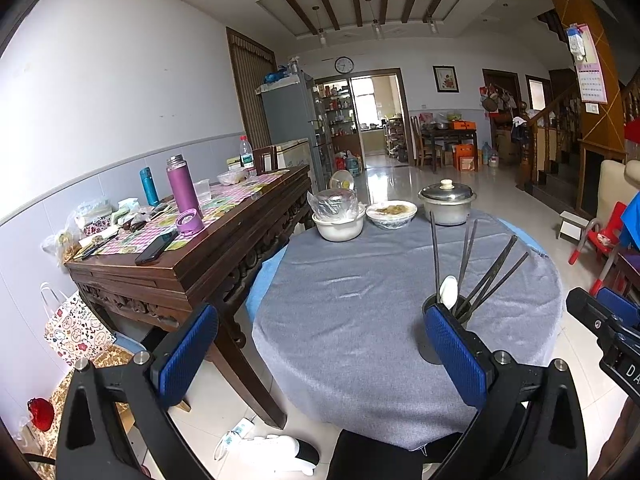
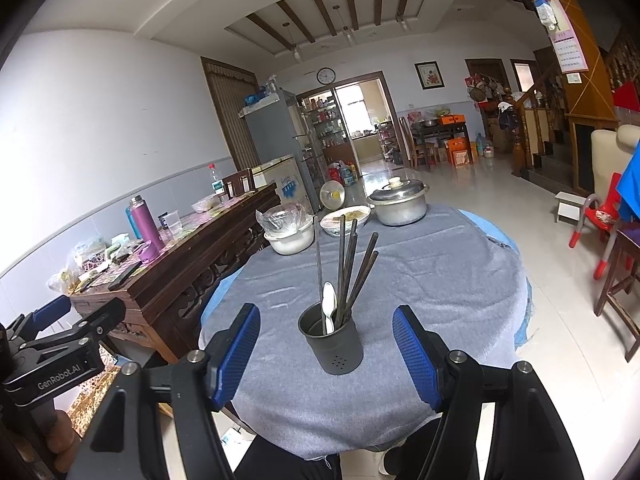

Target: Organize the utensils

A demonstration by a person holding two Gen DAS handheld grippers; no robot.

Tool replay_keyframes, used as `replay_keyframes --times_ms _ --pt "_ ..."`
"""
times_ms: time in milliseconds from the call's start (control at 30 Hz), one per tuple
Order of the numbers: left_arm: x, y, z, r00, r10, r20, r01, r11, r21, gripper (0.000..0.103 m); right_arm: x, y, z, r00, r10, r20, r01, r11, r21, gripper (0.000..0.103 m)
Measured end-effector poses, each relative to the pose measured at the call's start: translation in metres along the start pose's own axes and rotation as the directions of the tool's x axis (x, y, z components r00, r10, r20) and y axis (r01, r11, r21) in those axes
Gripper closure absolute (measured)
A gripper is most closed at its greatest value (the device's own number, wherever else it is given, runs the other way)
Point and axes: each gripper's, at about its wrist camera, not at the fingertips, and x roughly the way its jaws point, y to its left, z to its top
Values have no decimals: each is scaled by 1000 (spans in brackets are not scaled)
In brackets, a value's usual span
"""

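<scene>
A dark grey utensil holder (image 2: 334, 342) stands upright on the round table's grey cloth (image 2: 420, 272), near its front edge. Several dark chopsticks (image 2: 352, 268) and a white spoon (image 2: 329, 312) stick out of it. My right gripper (image 2: 326, 354) is open, its blue pads (image 2: 236, 356) on either side of the holder and apart from it. In the left wrist view the holder (image 1: 434, 344) is partly hidden behind the right pad (image 1: 456, 354) of my left gripper (image 1: 322, 354), which is open with only cloth between its fingers. The chopsticks (image 1: 486, 276) and spoon (image 1: 449, 292) show above that pad.
At the table's far edge stand a white bowl under plastic (image 2: 289, 234), a dish of food (image 2: 346, 220) and a lidded metal pot (image 2: 398, 200). A dark wooden sideboard (image 1: 192, 256) with bottles and clutter stands left of the table. Red chairs (image 2: 600, 224) are on the right.
</scene>
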Motion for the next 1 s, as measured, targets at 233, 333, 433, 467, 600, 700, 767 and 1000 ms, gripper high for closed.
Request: replay_keyframes --times_ms 233,333,433,467,600,700,767,1000 --pt "0 -2 -3 1000 -3 -2 3 1000 -8 0 -4 -1 -4 1000 -13 13 13 1000 -13 30" --pt "1 -3 -5 1000 -7 -10 6 1000 -13 0 -4 -4 -6 1000 -16 11 16 1000 -4 30" --pt "1 -2 -8 1000 -4 -10 4 1000 -16 0 -5 -5 -6 1000 -17 12 17 1000 -4 30" --pt "1 -1 -8 1000 -4 -11 4 1000 -18 0 -6 -5 -6 1000 -18 14 18 1000 -7 30" --pt "0 1 -11 1000 0 -9 -1 1000 -25 0 -8 -4 -6 999 -22 25 22 1000 -9 30" --pt "0 1 -12 1000 1 -11 -2 1000 -31 0 -9 -4 -7 999 -22 27 22 1000 -11 30" --pt "0 3 -13 1000 3 -11 -3 999 -32 0 -9 -4 -7 999 -21 26 22 1000 -12 30" --pt "2 8 -16 1000 3 -15 -4 999 -47 0 -12 4 -9 1000 -15 23 16 999 -32 30"
